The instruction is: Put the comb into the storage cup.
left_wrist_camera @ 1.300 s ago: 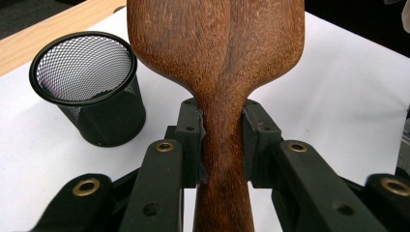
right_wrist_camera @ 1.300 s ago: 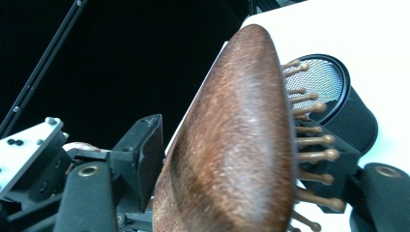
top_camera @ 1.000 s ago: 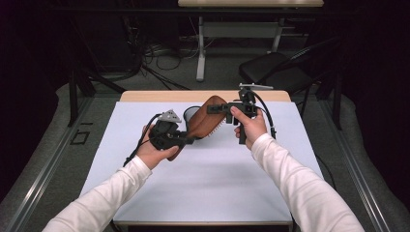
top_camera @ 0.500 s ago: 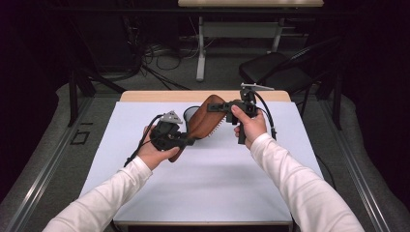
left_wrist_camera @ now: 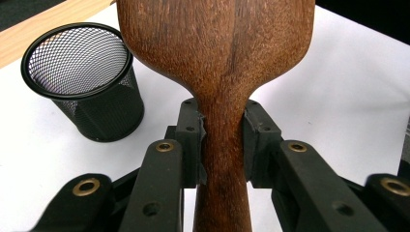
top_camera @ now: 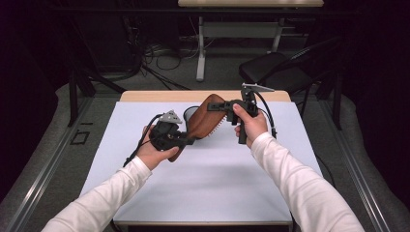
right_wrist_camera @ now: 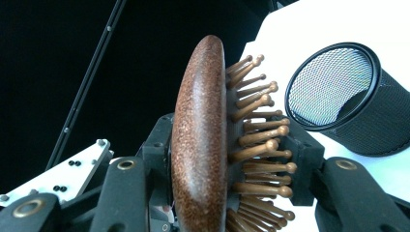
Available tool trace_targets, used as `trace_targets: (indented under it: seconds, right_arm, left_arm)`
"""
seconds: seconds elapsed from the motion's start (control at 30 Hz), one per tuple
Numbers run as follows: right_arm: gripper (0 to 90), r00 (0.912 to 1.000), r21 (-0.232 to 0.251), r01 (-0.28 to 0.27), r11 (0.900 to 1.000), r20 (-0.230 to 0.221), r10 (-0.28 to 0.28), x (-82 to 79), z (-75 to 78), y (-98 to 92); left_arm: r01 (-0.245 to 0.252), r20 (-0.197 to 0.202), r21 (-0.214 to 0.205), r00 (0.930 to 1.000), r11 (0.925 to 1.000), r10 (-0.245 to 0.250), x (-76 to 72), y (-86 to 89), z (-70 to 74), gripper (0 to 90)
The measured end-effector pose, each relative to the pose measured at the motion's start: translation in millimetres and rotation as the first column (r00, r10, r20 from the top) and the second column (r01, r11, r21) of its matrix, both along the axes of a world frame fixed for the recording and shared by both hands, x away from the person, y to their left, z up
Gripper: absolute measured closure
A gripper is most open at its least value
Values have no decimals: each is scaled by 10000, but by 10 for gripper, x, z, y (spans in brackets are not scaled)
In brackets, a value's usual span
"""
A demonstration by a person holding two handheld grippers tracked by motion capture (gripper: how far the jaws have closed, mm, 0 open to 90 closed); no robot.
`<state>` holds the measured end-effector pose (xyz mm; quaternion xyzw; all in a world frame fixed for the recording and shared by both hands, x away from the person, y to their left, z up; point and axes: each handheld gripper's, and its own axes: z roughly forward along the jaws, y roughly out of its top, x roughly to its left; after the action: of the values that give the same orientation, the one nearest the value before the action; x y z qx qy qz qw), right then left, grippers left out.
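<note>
Hairbrush: the wooden hairbrush [top_camera: 205, 121] is held up off the desk [top_camera: 217, 183] between my 2 grippers, just in front of the mesh cup [left_wrist_camera: 82, 82].
Left gripper: my left gripper [top_camera: 186, 141] is clamped on the narrow neck of the handle; in the left gripper view the pads [left_wrist_camera: 191, 140] press both sides of the wood.
Right gripper: my right gripper [top_camera: 223, 107] has just been closing and now pinches the head, 1 pad on the smooth back, the other against the bristles [right_wrist_camera: 256, 140].
Risk 1: the bristle side gives no flat seat, so I judge that pad could skid along the pins and let the head twist.
Risk 2: with both grippers locked on, any pull apart or turn out of step would strain the thin neck or pry it from the left pads.
Risk 3: if I free 1 end early, the other grip may let the brush swing and knock the mesh cup [right_wrist_camera: 338, 96], which stands near.
Cable: the trailing cable [top_camera: 138, 150] lies beside my left hand [top_camera: 157, 152] and could snag.
</note>
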<state>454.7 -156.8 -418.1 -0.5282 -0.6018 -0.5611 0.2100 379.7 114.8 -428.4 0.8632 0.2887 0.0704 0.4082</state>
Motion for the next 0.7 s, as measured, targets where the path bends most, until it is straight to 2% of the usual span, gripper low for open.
trace_targets:
  seconds: [0.17, 0.43, 0.57, 0.7]
  right_arm:
    - [486, 9999, 99, -14, 9999, -109, 15, 6, 1, -8]
    - [488, 10000, 246, 27, 9997, -5, -27, 5, 20, -17]
    - [488, 9998, 221, 186, 9996, 7, -186, 14, 29, -42]
    - [488, 9994, 219, 346, 9992, 28, -347, 26, 37, -88]
  left_arm:
    - [-18, 106, -35, 9999, 10000, 18, -8, 0, 8, 722]
    - [-59, 167, -154, 9998, 9999, 61, -8, 13, 27, 712]
    - [-171, 148, -113, 9997, 9998, 173, -3, 34, 31, 694]
    - [-269, 124, -249, 9996, 9993, 272, 0, 62, 40, 663]
